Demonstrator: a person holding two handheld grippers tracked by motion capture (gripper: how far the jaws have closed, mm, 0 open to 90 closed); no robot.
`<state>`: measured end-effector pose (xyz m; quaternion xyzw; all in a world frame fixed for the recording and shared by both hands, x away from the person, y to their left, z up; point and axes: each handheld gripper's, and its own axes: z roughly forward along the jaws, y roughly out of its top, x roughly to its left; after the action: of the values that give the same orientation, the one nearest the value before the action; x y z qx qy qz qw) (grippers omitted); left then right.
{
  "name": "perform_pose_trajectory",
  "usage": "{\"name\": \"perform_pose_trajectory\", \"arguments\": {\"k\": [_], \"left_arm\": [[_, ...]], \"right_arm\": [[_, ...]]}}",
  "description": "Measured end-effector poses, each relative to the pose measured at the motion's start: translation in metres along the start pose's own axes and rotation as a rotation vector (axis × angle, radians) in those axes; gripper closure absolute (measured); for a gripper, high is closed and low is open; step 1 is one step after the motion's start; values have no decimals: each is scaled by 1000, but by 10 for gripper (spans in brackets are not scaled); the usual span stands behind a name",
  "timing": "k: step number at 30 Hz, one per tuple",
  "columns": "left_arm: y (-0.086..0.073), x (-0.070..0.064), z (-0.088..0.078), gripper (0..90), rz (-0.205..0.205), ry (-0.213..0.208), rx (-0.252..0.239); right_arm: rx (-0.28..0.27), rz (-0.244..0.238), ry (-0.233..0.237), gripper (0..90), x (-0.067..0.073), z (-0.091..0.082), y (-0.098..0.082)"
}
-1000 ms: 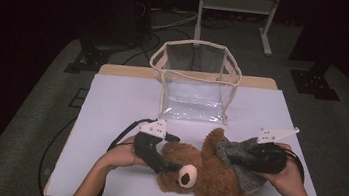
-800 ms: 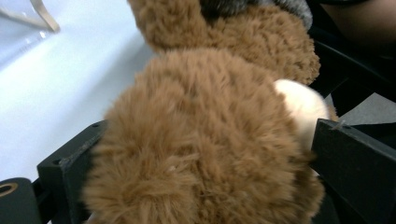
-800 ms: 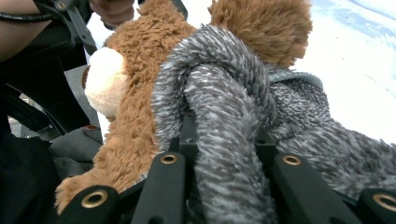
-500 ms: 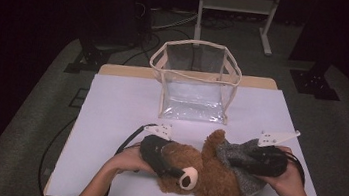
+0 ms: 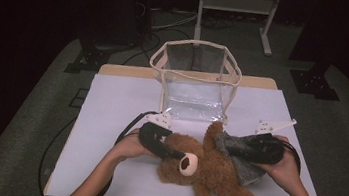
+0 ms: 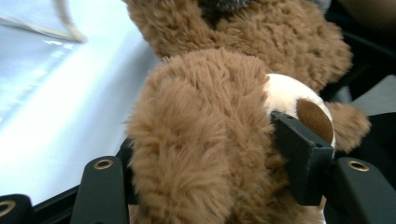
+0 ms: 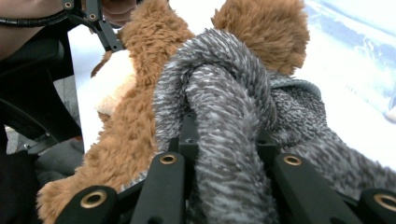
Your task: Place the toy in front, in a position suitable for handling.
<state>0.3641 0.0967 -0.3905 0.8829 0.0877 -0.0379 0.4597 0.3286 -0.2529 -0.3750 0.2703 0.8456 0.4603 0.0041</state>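
Observation:
A brown teddy bear (image 5: 218,176) lies on the white table (image 5: 110,115) near its front edge, head toward the left. My left gripper (image 5: 175,154) has just been closing, and its pads now press on both sides of the bear's furry head (image 6: 201,116) beside the cream muzzle (image 6: 285,93). A grey knitted garment (image 5: 236,151) lies over the bear's body on the right. My right gripper (image 5: 231,146) is shut on a thick fold of that garment (image 7: 224,116), with the bear's raised paw (image 7: 261,28) just behind it.
A clear plastic bag with a cream rim (image 5: 197,60) stands open at the back middle of the table. Bare white tabletop lies to its left and right. A metal stand (image 5: 234,4) and dark floor lie beyond the table.
My left gripper slid a little right onto the bear's head and its jaws closed on it. The right gripper and the grey garment stayed where they were.

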Motion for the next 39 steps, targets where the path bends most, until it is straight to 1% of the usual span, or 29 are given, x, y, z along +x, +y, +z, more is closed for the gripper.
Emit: {"name": "perform_pose_trajectory", "arguments": {"k": [2, 3, 5, 7, 9, 12, 14, 15, 16, 17, 18, 19, 20, 22, 24, 25, 26, 27, 28, 30, 31, 33, 34, 35, 36, 37, 39], "left_arm": [[6, 5, -5, 381, 12, 31, 10], [10, 8, -10, 381, 22, 56, 20], [13, 13, -17, 381, 25, 81, 32], [13, 17, -26, 379, 35, 114, 42], [11, 19, -34, 377, 35, 126, 41], [0, 16, -37, 354, 25, 117, 34], [-10, 11, -37, 313, 14, 104, 19], [-17, 8, -38, 280, 2, 79, 3], [-22, 5, -39, 239, 3, 62, -27], [-26, 4, -41, 218, -2, 44, -62], [-29, 3, -43, 195, -25, 14, -92], [-29, 3, -44, 171, -41, -4, -111], [-29, 2, -45, 165, -41, -3, -121], [-27, 1, -43, 165, -42, -14, -109], [-25, -1, -36, 165, -35, -27, -93], [-24, -3, -32, 167, -24, -25, -81], [-23, -6, -30, 198, -2, -10, -68], [-22, -9, -29, 223, 16, 4, -53], [-22, -10, -29, 243, 22, 10, -50], [-23, -14, -31, 294, 41, 26, -52], [-25, -14, -31, 307, 45, 30, -51], [-28, -16, -32, 319, 56, 31, -72], [-29, -16, -32, 325, 61, 29, -81], [-30, -16, -32, 327, 59, 27, -82], [-30, -17, -33, 328, 69, 27, -78], [-30, -18, -33, 327, 73, 29, -79], [-30, -22, -33, 327, 87, 30, -84]], "right_arm": [[2, 3, 2, 725, -6, 5, 7], [0, 5, 0, 725, -8, 8, 9], [-4, 11, 8, 725, -16, 16, 18], [-8, 13, 16, 725, -21, 25, 28], [-6, 16, 29, 725, -25, 32, 34], [3, 8, 55, 725, -25, 42, 39], [13, -8, 71, 725, -19, 45, 37], [19, -14, 76, 727, -13, 46, 35], [22, -32, 85, 730, -5, 47, 32], [24, -56, 91, 733, 2, 47, 30], [25, -82, 92, 734, 9, 47, 27], [31, -104, 93, 735, 17, 46, 25], [37, -128, 87, 736, 25, 45, 22], [46, -164, 77, 736, 37, 41, 18], [48, -184, 66, 734, 44, 38, 15], [46, -193, 61, 734, 47, 36, 13], [47, -195, 57, 732, 49, 34, 11], [44, -194, 56, 731, 50, 33, 11], [40, -193, 58, 729, 49, 30, 10], [30, -173, 71, 731, 43, 25, 12], [18, -161, 63, 733, 39, 21, 14], [2, -145, 24, 733, 31, 14, 21], [-10, -125, 14, 734, 27, 12, 27], [-9, -117, 7, 734, 25, 12, 31], [1, -112, -8, 734, 22, 13, 36], [19, -112, -8, 734, 21, 18, 43], [53, -120, 8, 733, 21, 29, 50]]}}
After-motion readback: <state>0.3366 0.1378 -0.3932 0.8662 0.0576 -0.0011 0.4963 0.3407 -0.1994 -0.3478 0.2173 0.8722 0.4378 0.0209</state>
